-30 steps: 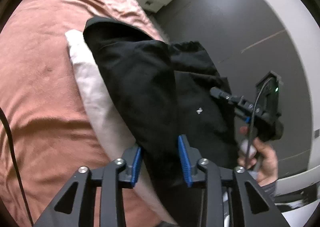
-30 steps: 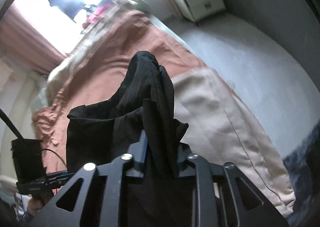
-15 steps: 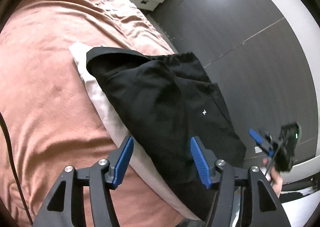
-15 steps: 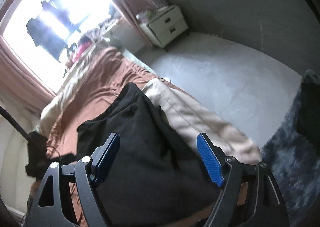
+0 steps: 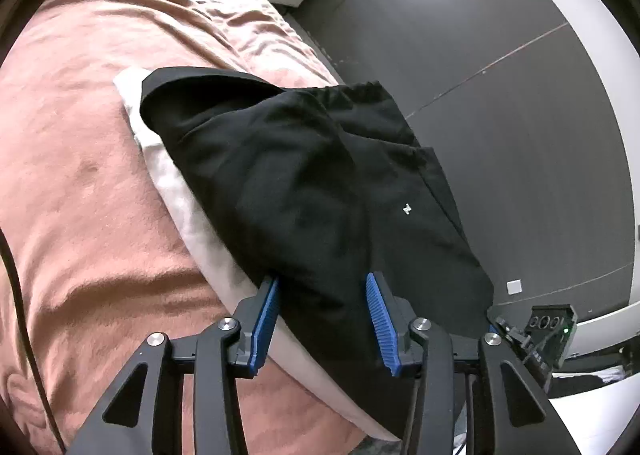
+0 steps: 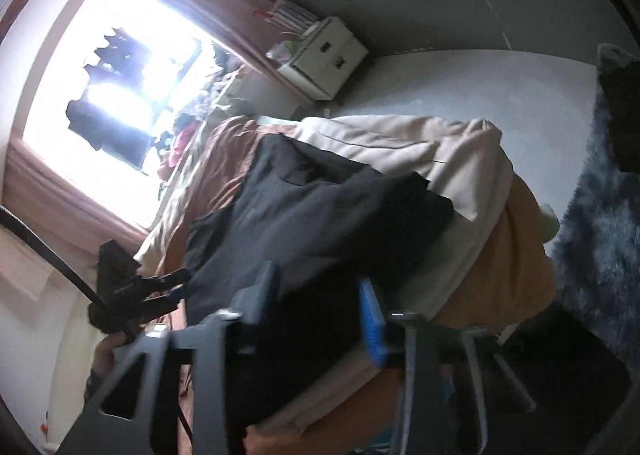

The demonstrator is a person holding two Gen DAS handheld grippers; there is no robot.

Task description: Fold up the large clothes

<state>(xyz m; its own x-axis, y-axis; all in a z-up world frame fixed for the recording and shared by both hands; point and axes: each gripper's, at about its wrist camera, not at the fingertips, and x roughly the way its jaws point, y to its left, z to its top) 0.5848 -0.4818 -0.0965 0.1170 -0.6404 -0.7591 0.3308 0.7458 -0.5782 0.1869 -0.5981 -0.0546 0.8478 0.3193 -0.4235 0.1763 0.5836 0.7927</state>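
Both the left tool (image 5: 322,319) and the right tool (image 6: 316,315) are closing around the black garment (image 5: 320,183) on the bed (image 5: 80,215), pads not yet pinching.

Garment (image 5: 304,183) lies on pillow (image 5: 188,207), pillow on bed (image 5: 80,175) nr edge.

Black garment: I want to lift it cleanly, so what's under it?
The black garment lies on a cream cloth over the pink blanket. Whatever lies beneath its middle is covered.
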